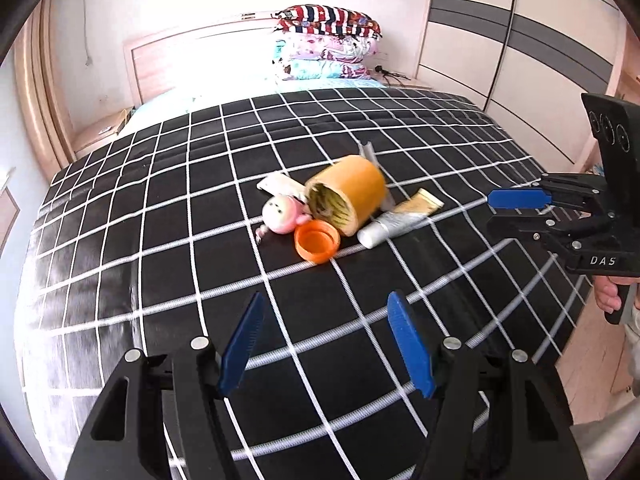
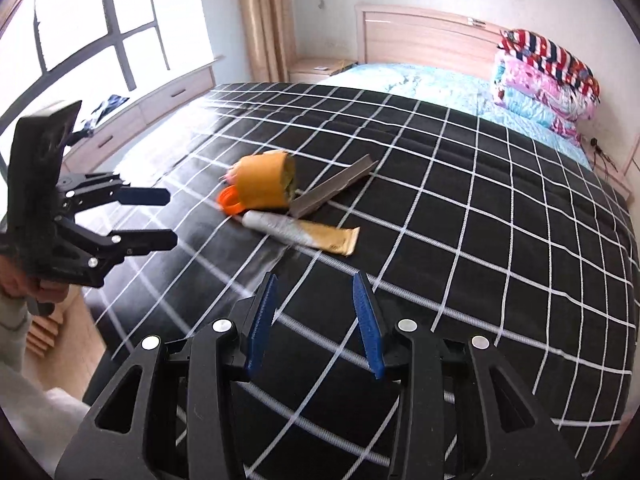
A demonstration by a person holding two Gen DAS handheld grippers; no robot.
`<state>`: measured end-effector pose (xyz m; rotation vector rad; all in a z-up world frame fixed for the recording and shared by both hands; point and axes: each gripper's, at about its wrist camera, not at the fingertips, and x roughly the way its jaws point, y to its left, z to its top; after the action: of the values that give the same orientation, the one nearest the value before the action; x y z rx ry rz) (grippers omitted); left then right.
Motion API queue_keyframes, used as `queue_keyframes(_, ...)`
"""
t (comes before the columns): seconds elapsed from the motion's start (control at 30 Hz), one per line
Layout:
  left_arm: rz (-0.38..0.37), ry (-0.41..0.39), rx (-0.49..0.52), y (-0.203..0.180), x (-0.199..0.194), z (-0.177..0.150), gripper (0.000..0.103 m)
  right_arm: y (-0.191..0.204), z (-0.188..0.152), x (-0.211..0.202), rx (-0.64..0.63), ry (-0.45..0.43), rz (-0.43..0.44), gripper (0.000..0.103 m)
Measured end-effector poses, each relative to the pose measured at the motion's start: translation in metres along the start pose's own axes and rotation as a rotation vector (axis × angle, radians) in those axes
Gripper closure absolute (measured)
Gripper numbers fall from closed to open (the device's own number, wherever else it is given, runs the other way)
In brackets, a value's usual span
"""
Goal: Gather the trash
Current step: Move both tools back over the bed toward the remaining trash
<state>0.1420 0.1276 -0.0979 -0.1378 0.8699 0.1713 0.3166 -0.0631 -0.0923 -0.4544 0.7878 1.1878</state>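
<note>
Task at start, nothing collected: trash pile, i.e. tipped cup (image 1: pixel 346 194), lid (image 1: pixel 317 244), tube (image 1: pixel 400 220) & toy (image 1: pixel 282 214), lies mid-bed (image 1: pixel 160 208); L gripper (image 1: pixel 326 344) & R gripper (image 2: pixel 316 324) both released, empty, apart from it.

orange jar (image 2: pixel 262 184) lies tipped beside tube (image 2: pixel 300 232) on checked bedspread (image 2: pixel 480 240)

cup (image 1: pixel 348 196) on bed (image 1: pixel 160 240) | lid (image 1: pixel 317 243) before | tube (image 1: pixel 396 222) right
</note>
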Motion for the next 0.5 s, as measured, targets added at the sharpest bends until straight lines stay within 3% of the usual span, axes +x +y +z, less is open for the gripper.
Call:
queue_keyframes(0.13,0.03,0.007,-0.012,0.006,0.014,0.009,0.041,-0.01,0.008,0.015,0.044,0.015,-0.014,0.065)
queue_keyframes(0.2,0.029,0.008,-0.015,0.007,0.019,0.013,0.041,-0.013,0.011,0.021,0.062,0.017,-0.018,0.073)
queue_keyframes(0.47,0.03,0.012,-0.018,0.007,0.037,0.023,0.042,-0.024,0.02,0.038,0.102,0.031,-0.008,0.074)
queue_keyframes(0.5,0.031,0.013,-0.015,0.007,0.039,0.024,0.043,-0.026,0.02,0.041,0.111,0.037,-0.008,0.078)
